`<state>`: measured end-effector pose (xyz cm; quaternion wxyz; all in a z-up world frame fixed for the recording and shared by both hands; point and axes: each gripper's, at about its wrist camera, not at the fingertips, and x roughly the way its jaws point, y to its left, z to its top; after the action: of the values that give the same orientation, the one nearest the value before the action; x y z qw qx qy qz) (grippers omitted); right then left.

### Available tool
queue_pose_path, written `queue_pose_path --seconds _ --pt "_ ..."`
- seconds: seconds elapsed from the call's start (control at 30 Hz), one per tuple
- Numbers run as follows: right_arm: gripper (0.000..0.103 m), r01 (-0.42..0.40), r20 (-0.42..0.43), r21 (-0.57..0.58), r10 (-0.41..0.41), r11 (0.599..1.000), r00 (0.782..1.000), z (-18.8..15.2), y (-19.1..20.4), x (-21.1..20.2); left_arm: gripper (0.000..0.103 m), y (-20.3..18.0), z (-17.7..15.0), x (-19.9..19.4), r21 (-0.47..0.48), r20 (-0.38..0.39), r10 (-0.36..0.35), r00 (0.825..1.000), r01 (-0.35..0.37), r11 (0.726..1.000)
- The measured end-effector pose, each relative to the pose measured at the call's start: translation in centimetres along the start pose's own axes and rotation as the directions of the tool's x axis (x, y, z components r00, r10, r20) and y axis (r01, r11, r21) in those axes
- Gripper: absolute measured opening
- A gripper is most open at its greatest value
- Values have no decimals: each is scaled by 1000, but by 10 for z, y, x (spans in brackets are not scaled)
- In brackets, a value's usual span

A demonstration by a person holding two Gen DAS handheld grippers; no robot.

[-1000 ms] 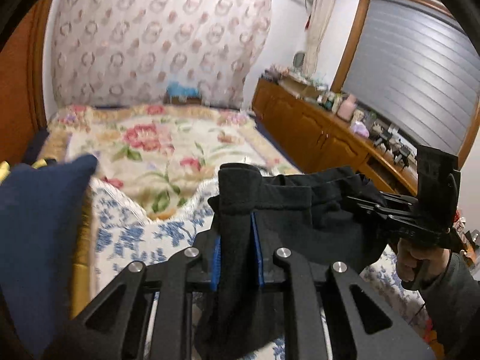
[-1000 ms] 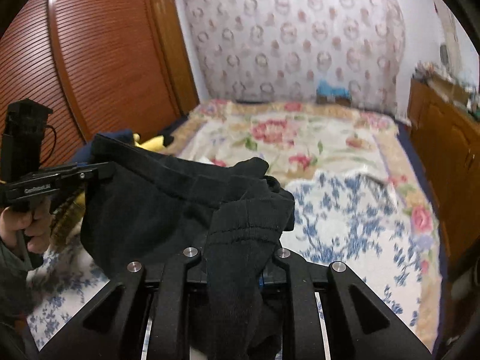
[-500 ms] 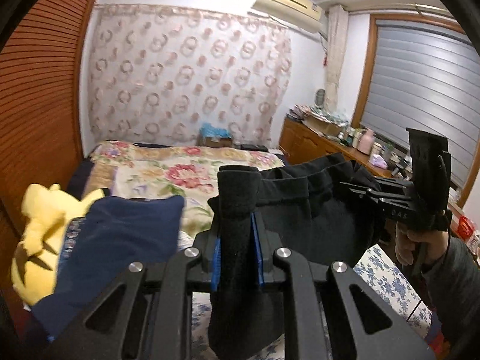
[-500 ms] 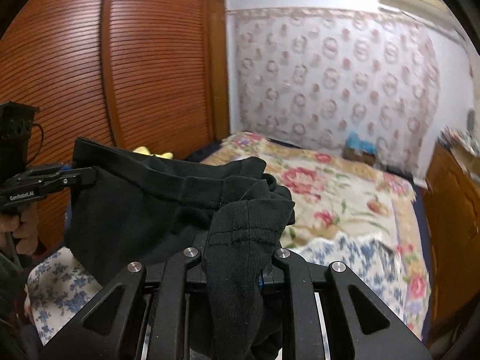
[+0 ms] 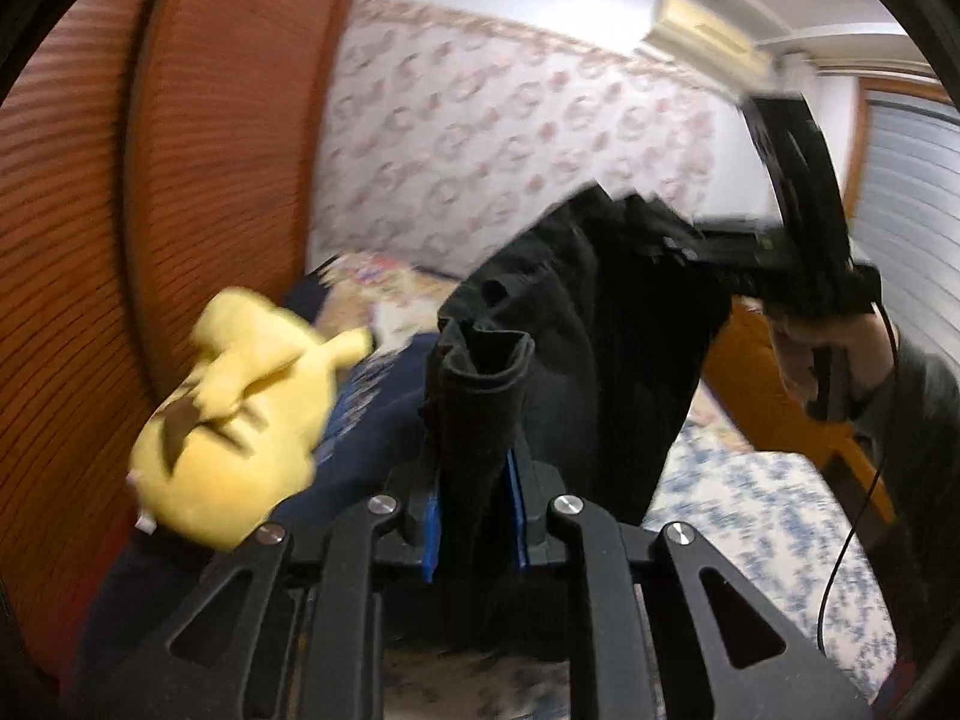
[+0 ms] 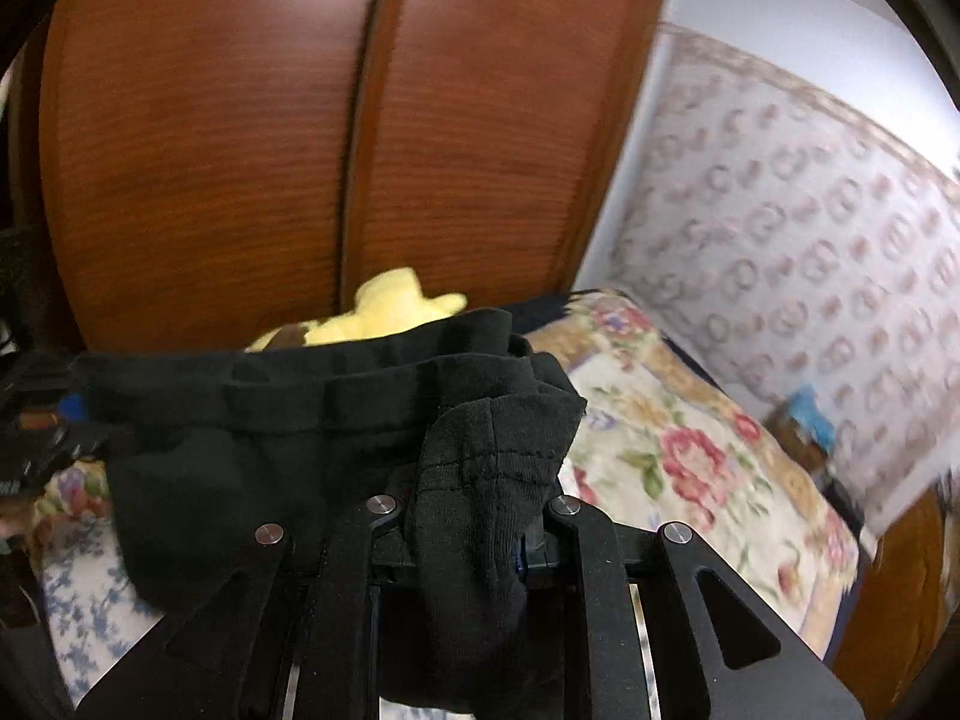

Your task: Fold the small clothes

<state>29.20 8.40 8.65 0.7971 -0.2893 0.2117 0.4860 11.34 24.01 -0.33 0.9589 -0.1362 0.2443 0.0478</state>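
- We have the small black knit garment (image 5: 600, 324) lifted in the air above the bed with the blue-and-white floral cover (image 5: 762, 516), strung between our two tools.
- Our left gripper (image 5: 474, 516) is clamped on a bunched fold of the cloth, blue pads pressed against it; our right gripper (image 6: 474, 534) is likewise closed on a thick ribbed wad at the other end.
- We judge the main risk to be a lopsided fold: both bites hold crumpled wads, not flat corners, so the edges may not line up when we lay the cloth down.
- A second risk, in our judgement: the hanging cloth could drag over the yellow plush toy (image 5: 240, 420) or the dark navy fabric (image 5: 372, 420) beneath it, snagging or shifting them.
- Both views are smeared with motion; a fast swing could tug a fold loose from either bite.
- The left view shows the right tool (image 5: 798, 240) in the person's hand, and the wall air conditioner (image 5: 702, 36); the right view does not.
- The right view shows the garment's waistband stretched wide, the reddish wooden wardrobe doors (image 6: 360, 138) and the flowered quilt (image 6: 678, 438).
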Motion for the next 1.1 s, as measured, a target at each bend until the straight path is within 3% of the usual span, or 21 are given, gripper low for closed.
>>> queue_pose_path --seconds 0.1,0.2,0.23,0.27,0.43,0.8,0.93,1.03,1.1 --pt "21 23 -29 -13 -23 1000 999 10 17 45 20 14 -11 15 -20 -51 27 998 -28 999" --pt "47 43 -57 74 -39 996 998 4 16 64 23 14 -16 19 2 -59 44 997 -44 999" --pt "58 44 -55 94 -39 995 998 0 15 62 29 12 -17 13 16 -45 58 997 -57 998" --pt "62 46 -50 104 -41 994 998 -4 15 58 38 11 -17 10 27 -28 63 998 -62 998" --pt "67 77 -5 202 -77 976 997 -28 9 13 59 -1 -18 -6 74 11 52 999 -52 996" --pt "79 202 34 426 -239 882 970 -126 32 -109 60 -67 -27 -31 164 35 -16 999 10 986" --pt "82 260 24 477 -308 840 951 -161 42 -150 60 -95 -34 -36 195 30 -30 999 24 980" --pt "82 322 26 514 -390 795 920 -183 52 -187 60 -117 -38 -41 224 28 -44 999 37 974" --pt "82 339 27 516 -411 787 911 -190 55 -203 60 -127 -38 -44 236 32 -54 998 45 971"
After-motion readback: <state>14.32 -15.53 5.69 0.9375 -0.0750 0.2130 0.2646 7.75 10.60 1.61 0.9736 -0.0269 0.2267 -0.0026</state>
